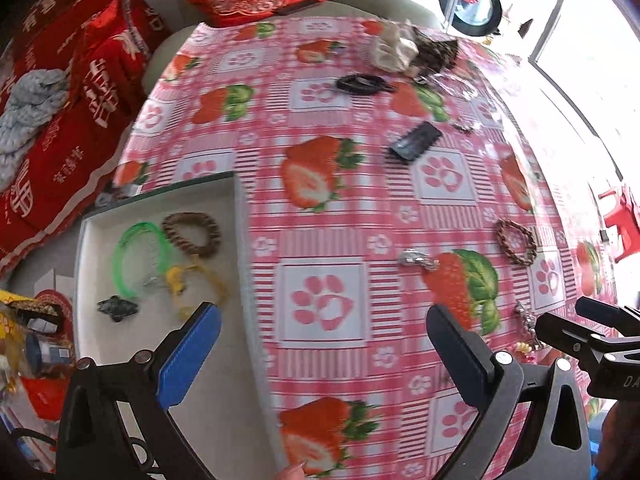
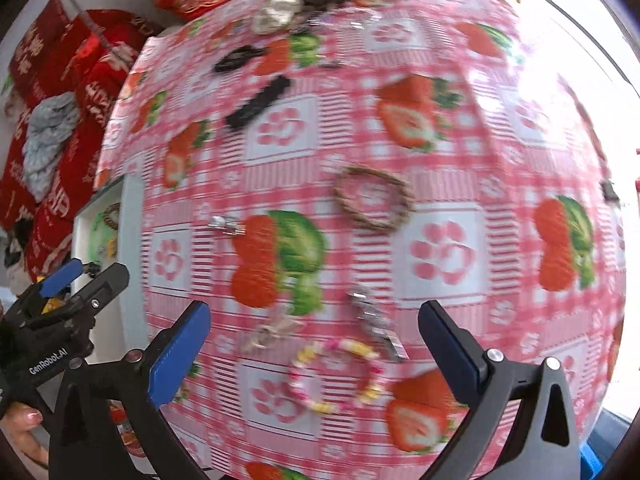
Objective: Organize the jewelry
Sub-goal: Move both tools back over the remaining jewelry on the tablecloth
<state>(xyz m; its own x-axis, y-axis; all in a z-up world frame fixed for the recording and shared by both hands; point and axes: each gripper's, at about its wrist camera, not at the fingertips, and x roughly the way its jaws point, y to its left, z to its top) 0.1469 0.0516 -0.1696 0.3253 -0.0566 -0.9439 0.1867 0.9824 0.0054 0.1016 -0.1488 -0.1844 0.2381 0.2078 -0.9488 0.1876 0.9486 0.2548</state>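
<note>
Some jewelry already lay in the white tray [image 1: 160,360]: a green bangle [image 1: 140,256] and a brown bead bracelet [image 1: 192,232]. More waited on the tablecloth [image 2: 440,120], like the pink bead bracelet [image 2: 340,376]. Both the left gripper [image 1: 324,344] and the right gripper [image 2: 314,340] were wide open, holding nothing.

Tablecloth [image 1: 320,208]: pink-and-white check, printed with red strawberries, green leaves and pink paw prints in white squares. Tray [image 1: 224,380]: white. In it, a translucent green bangle [image 1: 140,256], a brown beaded bracelet [image 1: 192,234], a yellow cord piece [image 1: 192,284] and a dark green item [image 1: 118,308] are seen. On the cloth: a brown braided bracelet [image 2: 374,198], a pink, yellow and white beaded bracelet [image 2: 340,376], a black clip [image 2: 258,102]. Gripper pads [image 2: 178,354] are blue on black frames. Cushions [image 1: 80,120]: red with white lettering.
</note>
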